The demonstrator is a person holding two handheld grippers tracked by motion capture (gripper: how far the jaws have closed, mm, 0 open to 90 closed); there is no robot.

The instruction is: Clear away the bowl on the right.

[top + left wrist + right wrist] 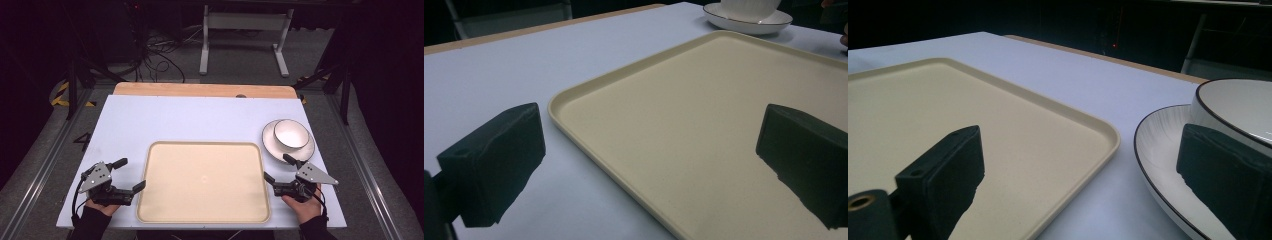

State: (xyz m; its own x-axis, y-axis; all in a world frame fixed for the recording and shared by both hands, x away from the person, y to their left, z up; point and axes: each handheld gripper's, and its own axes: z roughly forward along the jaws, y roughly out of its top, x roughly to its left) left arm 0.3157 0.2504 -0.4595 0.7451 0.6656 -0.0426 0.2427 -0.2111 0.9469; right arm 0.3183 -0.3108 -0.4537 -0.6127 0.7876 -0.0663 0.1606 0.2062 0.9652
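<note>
Bowl (291, 134) sits stacked on a plate (272, 145) at right of centre in the high view, on the counter (200, 117) just beyond the tray's (150, 200) far right corner; tray itself is bare, lower centre of the frame. Right gripper (280, 168) lies at lower right, nearest the dishes; its jaws stand wide apart, clamped on nothing. In the right gripper view one jaw hangs over the tray's edge, the other in front of the plate rim and the bowl wall; contact there cannot be told. Left gripper (130, 174) at lower left, jaws likewise spread and empty, straddling the tray's near left edge: one over the counter, one over the tray floor in the left gripper view. Risks, as a judgement: bowl rests loose on the plate, so lifting by the plate rim alone could let the bowl slide or tip off. A pinch on the thin glazed rim may slip. A jaw pushed in low could shove the plate across the smooth counter instead of gripping. Carrying the stack over the raised tray lip invites a knock.
</note>
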